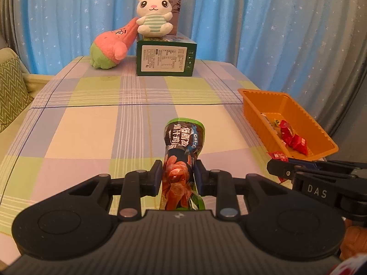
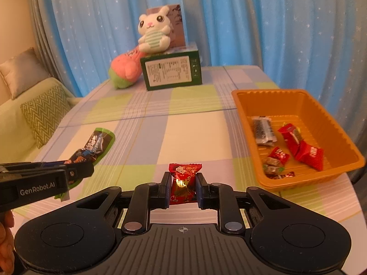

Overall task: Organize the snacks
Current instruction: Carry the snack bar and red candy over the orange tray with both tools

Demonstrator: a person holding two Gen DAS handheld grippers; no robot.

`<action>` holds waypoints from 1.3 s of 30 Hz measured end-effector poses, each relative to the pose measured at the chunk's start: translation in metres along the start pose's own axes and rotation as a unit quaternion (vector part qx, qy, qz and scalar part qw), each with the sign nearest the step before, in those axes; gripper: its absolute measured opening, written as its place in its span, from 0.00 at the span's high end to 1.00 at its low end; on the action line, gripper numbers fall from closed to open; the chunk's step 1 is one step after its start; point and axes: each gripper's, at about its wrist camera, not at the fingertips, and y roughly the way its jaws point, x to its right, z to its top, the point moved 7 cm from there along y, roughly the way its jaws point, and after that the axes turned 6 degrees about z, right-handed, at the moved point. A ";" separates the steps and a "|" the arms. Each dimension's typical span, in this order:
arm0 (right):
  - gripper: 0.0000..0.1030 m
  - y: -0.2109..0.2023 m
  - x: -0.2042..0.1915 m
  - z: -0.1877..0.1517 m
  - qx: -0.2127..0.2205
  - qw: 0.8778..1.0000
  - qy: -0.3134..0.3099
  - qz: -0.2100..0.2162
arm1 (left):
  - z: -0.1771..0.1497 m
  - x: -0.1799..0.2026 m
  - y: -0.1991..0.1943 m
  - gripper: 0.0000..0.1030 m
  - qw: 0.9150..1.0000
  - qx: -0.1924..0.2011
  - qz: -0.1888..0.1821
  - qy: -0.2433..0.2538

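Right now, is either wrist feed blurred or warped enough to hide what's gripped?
Left wrist view: fisheye bows the table edges, corners vignette dark, yet the dark snack pouch reads sharp. Right wrist view: same bowing, warm cast, the red candy crisp, slight foil glare.

Light: warm, orange-tinted and even in both views; the source itself cannot be seen.
Backlight: curtain [image 1: 252, 23] glows blue, as if lit from behind.
Shadows: soft and faint on the counter [image 1: 91, 126]; a dim one beneath the tray [image 2: 298, 183].
Glare: small highlight on the candy [image 2: 183, 183] foil.
Distortion: strong fisheye bend; counter edges curve, corners go black.
Focus: mid-scene sharp; edges and the hand [image 2: 5, 247] soft.
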 end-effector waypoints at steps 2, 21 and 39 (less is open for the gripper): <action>0.79 -0.009 0.002 0.000 0.005 1.000 0.001 -0.003 | -0.001 0.007 -0.007 0.75 1.000 0.002 -0.004 0.003; 0.79 -0.074 0.053 0.002 0.040 0.998 0.033 -0.046 | 0.006 0.087 -0.035 0.75 0.998 0.011 -0.048 0.034; 0.79 -0.120 0.125 0.013 0.066 0.990 0.066 -0.102 | 0.033 0.171 -0.030 0.75 0.992 0.018 -0.106 0.073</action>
